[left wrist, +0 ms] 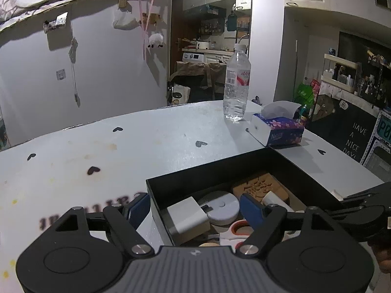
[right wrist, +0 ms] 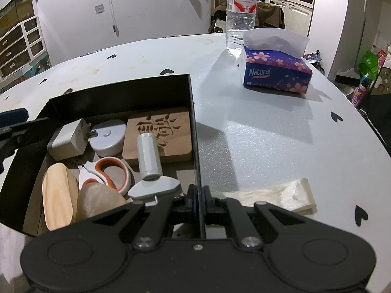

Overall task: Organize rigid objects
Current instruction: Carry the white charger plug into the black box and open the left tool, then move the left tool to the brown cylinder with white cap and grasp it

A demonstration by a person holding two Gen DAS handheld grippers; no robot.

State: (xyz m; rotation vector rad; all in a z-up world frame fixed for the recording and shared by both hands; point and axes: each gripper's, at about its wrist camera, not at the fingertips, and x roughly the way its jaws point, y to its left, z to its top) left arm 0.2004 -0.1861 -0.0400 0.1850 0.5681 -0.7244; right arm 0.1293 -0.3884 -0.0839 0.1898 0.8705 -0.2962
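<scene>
A black box (right wrist: 122, 90) stands on the white table and holds several items: a white charger (right wrist: 66, 141), a round grey tape measure (right wrist: 108, 139), a carved wooden coaster (right wrist: 171, 134), a silver cylinder (right wrist: 149, 156), orange-handled scissors (right wrist: 110, 171) and a wooden block (right wrist: 57, 195). My right gripper (right wrist: 198, 195) is shut on the box's right wall. My left gripper (left wrist: 193, 207) stands open astride the black box's (left wrist: 156, 195) left wall. One blue finger is outside and one inside, with the white charger (left wrist: 188, 219) lying between them, untouched.
A water bottle (right wrist: 240, 12) and a flowered tissue box (right wrist: 276, 70) stand at the table's far right. A folded cream plastic bag (right wrist: 281, 193) lies right of the box. The table's rounded edge (right wrist: 376, 131) drops off at the right, with shelves and clutter beyond.
</scene>
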